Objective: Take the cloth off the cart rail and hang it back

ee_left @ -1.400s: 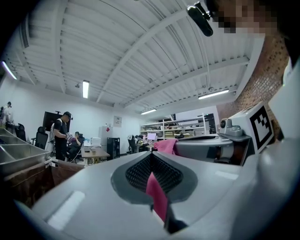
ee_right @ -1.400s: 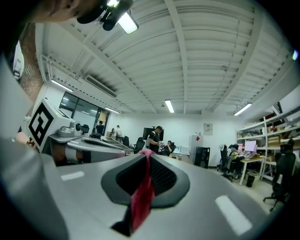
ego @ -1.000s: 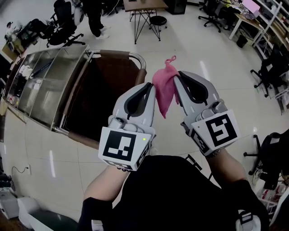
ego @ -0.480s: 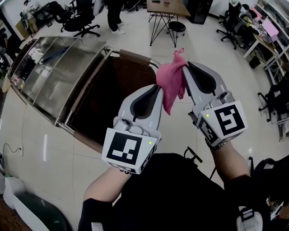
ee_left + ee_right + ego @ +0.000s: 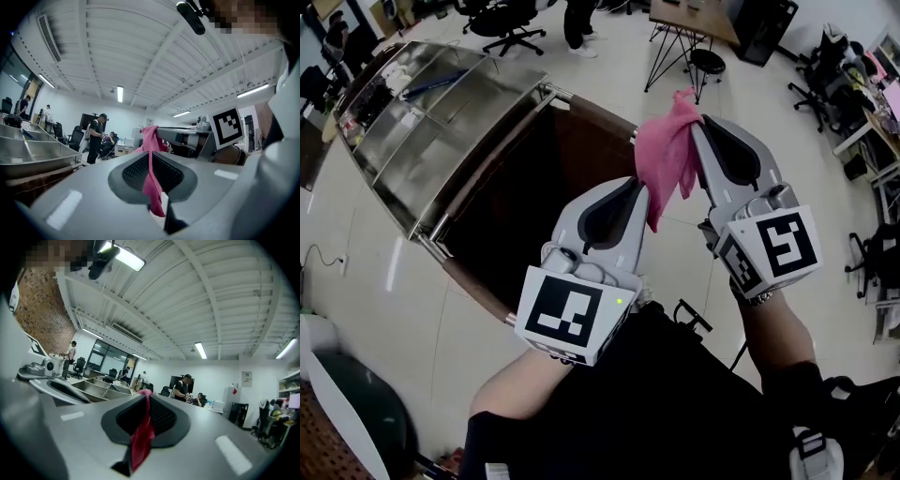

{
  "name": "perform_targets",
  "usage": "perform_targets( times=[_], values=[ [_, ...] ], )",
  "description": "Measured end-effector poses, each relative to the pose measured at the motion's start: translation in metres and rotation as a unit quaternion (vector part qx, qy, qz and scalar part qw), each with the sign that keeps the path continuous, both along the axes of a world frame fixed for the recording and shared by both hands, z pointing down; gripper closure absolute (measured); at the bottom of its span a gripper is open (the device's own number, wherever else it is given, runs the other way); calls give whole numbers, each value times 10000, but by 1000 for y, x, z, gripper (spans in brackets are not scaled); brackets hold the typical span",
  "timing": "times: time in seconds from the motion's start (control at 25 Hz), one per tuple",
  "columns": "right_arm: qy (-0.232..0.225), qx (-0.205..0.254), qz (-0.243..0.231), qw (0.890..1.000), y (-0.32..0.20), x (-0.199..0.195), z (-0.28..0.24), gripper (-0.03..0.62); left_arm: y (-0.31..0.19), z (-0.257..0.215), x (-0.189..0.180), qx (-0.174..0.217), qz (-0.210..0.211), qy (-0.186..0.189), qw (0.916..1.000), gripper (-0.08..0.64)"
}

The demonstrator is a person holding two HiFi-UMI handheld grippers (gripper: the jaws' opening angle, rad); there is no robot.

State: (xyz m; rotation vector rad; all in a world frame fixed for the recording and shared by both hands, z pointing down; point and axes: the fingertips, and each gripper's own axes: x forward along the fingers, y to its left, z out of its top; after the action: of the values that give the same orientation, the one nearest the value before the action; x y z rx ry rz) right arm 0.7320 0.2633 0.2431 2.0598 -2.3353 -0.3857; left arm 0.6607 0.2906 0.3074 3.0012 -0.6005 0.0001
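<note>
A pink cloth (image 5: 666, 155) hangs from the tip of my right gripper (image 5: 696, 122), which is shut on its upper end. My left gripper (image 5: 637, 185) sits just below and to the left, its jaws closed at the cloth's left edge. In the left gripper view the cloth (image 5: 151, 140) runs down along the seam between the jaws of the left gripper (image 5: 151, 157). The right gripper view shows the cloth (image 5: 140, 441) pinched the same way in the right gripper (image 5: 147, 394). The cart's brown rail (image 5: 581, 111) lies just left of and beyond both tips.
The cart (image 5: 441, 122) has steel tray compartments on its left and a dark open well beside the grippers. A metal-legged table (image 5: 694, 19), a stool (image 5: 708, 61) and office chairs (image 5: 825, 75) stand on the floor beyond. A person (image 5: 96, 136) stands far off.
Both grippers have carried the cloth closer to the cart's brown rail. The right gripper has risen a little relative to the left. Both grips look unchanged.
</note>
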Motion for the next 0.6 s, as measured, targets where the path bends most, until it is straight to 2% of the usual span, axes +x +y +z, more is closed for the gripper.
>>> perform_targets(
  times=[0.08, 0.28, 0.4, 0.44, 0.52, 0.6],
  values=[
    [-6, 8, -200, 9998, -9, 11, -1, 571, -5, 0, 12, -112, -187, -105, 9997, 554],
    [-56, -45, -780, 9969, -38, 39, -2, 571, -29, -8, 48, -52, -743, -139, 9971, 551],
    [-47, -59, -1139, 9935, -55, 52, -4, 571, -48, -24, 68, 426, -1112, 104, 9928, 543],
    [-51, -60, -1259, 9920, -61, 57, -5, 571, -51, -26, 74, 436, -1219, 88, 9915, 542],
    [-74, -62, -1496, 9887, -71, 64, -7, 571, -54, -20, 85, 99, -1401, -161, 9900, 541],
    [-105, -64, -1720, 9850, -80, 70, -13, 571, -58, -23, 93, -13, -1616, -259, 9865, 541]
  ],
)
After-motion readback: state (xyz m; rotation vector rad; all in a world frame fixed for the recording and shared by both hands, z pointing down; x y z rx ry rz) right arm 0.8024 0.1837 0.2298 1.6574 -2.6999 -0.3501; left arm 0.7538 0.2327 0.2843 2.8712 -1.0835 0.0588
